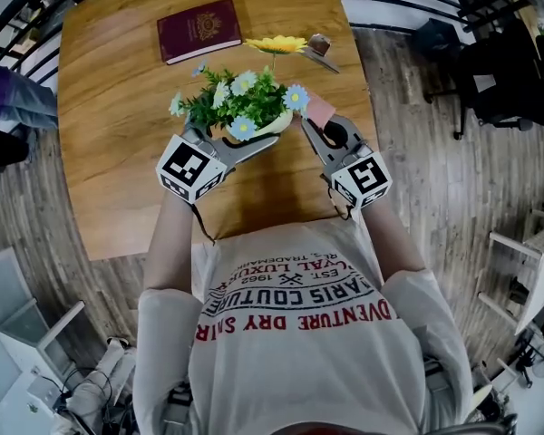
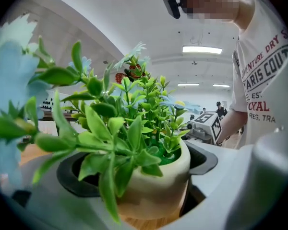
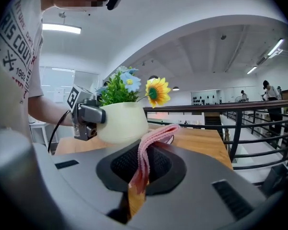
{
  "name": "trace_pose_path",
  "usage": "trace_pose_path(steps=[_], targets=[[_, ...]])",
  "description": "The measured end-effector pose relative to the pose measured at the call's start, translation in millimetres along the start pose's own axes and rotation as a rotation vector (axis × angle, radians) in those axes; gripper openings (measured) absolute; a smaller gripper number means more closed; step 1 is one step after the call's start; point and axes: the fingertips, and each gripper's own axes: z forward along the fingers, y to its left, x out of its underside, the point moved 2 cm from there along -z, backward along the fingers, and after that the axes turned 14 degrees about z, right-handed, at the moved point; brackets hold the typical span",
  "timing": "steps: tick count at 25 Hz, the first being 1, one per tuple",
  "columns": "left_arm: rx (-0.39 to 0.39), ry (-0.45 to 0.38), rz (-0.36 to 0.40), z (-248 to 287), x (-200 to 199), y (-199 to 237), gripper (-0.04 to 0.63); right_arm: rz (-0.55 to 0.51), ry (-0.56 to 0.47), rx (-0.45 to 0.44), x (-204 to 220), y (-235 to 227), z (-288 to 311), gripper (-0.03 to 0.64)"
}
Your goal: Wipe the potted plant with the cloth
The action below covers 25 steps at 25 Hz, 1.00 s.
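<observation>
On the one wooden table (image 1: 118, 198) there is one potted plant (image 1: 245, 107), one dark red book (image 1: 199, 30) and one yellow sunflower (image 1: 276, 44). There is one pink cloth (image 1: 319, 110). One person works with two grippers, the left gripper (image 1: 238, 141) and the right gripper (image 1: 310, 127), each with one marker cube; the plant's small blue flowers overlap too much to count.

This looks like a big open office or lab hall on an upper level: a white vaulted ceiling (image 3: 192, 37) with strip lights (image 2: 201, 49), a black railing (image 3: 240, 114) beside the wooden surface (image 1: 118, 107), a plank floor (image 1: 435, 179), a black office chair (image 1: 503, 71) and a distant standing person (image 3: 267, 92).
</observation>
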Motion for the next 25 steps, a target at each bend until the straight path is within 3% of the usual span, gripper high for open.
trace_pose_path(steps=[6, 11, 17, 25], targets=[[-0.009, -0.007, 0.015, 16, 23, -10, 0.531, 0.069, 0.032, 0.126, 13, -40, -10, 0.036], [0.041, 0.041, 0.066, 38, 60, -30, 0.531, 0.118, 0.072, 0.201, 31, -71, -22, 0.035], [0.111, 0.094, 0.048, 58, 106, -53, 0.531, 0.164, 0.112, 0.226, 51, -93, -28, 0.035], [0.145, 0.136, 0.036, 79, 151, -62, 0.531, 0.210, 0.142, 0.241, 73, -107, -19, 0.035]])
